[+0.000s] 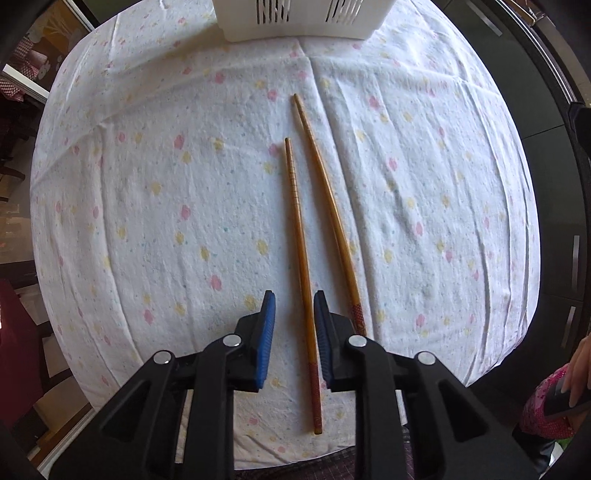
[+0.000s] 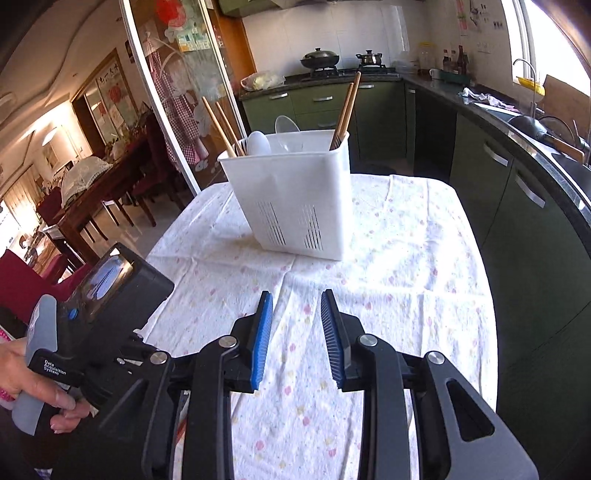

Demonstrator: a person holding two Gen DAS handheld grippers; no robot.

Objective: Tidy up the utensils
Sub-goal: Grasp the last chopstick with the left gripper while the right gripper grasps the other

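Note:
Two wooden chopsticks lie side by side on the flowered cloth in the left wrist view. The shorter-looking left chopstick (image 1: 300, 254) runs between the open fingers of my left gripper (image 1: 294, 299), which hangs just above it without touching. The right chopstick (image 1: 325, 206) lies just outside the right finger. A white utensil holder (image 2: 295, 199) stands at the table's far end; it holds chopsticks (image 2: 345, 110) and white spoons (image 2: 258, 142). Its base shows in the left wrist view (image 1: 299, 22). My right gripper (image 2: 295, 299) is open and empty above the cloth.
The table wears a white flowered cloth (image 2: 388, 295). My left hand-held unit (image 2: 107, 295) sits at the table's left edge. Dark green kitchen cabinets (image 2: 517, 206) run along the right. A dining table and chairs (image 2: 92, 199) stand beyond a glass door.

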